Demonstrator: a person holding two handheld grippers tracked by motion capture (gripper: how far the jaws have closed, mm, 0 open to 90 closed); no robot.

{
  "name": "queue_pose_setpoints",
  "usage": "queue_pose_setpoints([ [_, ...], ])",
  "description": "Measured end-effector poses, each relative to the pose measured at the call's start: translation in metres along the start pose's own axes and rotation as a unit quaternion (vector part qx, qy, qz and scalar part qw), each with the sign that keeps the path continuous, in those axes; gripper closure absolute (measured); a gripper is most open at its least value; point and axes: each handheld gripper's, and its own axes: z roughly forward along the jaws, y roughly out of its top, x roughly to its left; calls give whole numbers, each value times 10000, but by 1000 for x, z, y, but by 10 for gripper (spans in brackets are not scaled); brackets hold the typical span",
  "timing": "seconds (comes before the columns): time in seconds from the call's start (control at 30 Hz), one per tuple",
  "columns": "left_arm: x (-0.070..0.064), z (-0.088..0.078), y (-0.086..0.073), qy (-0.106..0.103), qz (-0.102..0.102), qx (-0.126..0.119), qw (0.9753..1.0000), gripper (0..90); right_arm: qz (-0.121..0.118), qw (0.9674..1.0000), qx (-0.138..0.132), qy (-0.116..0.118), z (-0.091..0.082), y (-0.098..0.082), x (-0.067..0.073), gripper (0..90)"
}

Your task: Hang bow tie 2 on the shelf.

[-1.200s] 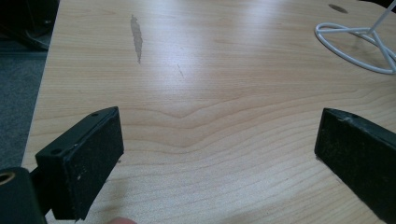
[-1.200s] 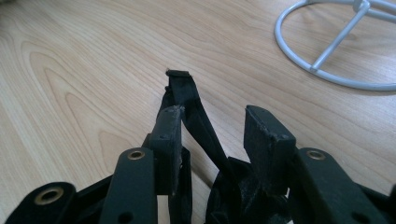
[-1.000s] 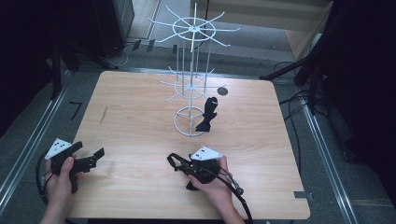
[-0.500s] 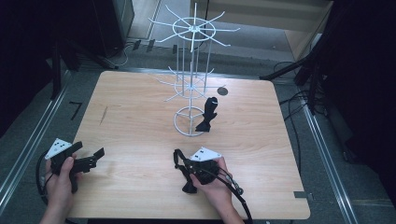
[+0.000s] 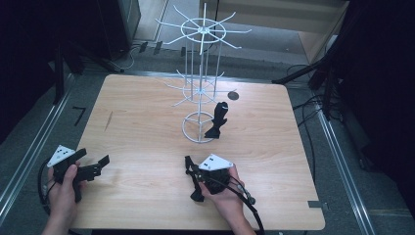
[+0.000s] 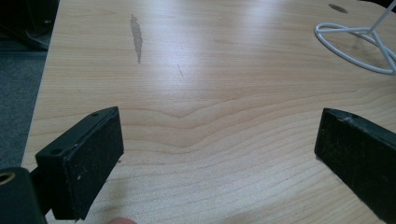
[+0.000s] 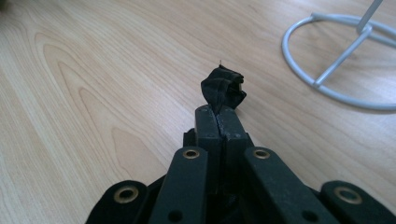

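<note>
My right gripper point(image 7: 218, 112) is shut on a small black fabric piece point(image 7: 223, 88), which bunches up just past the fingertips over the wooden table point(image 7: 93, 70). In the high view this gripper point(image 5: 189, 165) sits at the front centre of the table, held in a hand. My left gripper point(image 6: 219, 154) stands open with bare table between its pads point(image 6: 88, 158). From above it point(image 5: 93, 157) is near the front left corner. A second, larger black fabric piece point(image 5: 218, 121) stands against the foot of the white wire rack point(image 5: 200, 93).
The rack's ring base point(image 5: 195, 129) rests mid-table, its arms spreading high above; the ring point(image 7: 327, 70) lies close ahead and right of my right gripper. A dark streak point(image 6: 136, 37) marks the wood. Cables trail from both grippers off the front edge.
The right gripper's jaws have come together on the black fabric piece, and that hand has tilted slightly. The left gripper has stayed put.
</note>
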Motion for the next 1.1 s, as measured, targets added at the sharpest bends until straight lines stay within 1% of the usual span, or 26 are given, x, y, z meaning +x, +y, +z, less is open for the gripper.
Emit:
queue_pose_setpoints([
  [0.1,0,0,0,0,1,3,10000,16,-30,9999,-125,3,-5,5,1,900],
  [0.23,0,0,0,2,2,0,10000,16,-74,9998,-194,-10,-9,8,2,900],
  [0.33,0,0,0,1,2,0,10000,16,-113,9995,-295,-38,-13,11,2,900],
  [0.4,0,0,0,1,2,0,10000,16,-88,9995,-295,-37,-14,12,2,900],
  [0.6,0,0,0,1,2,-1,10000,16,-76,9989,-455,-84,-21,17,1,900],
  [1.1,0,0,0,2,-1,-1,10000,16,-106,9971,-737,-182,-33,25,-3,900],
])
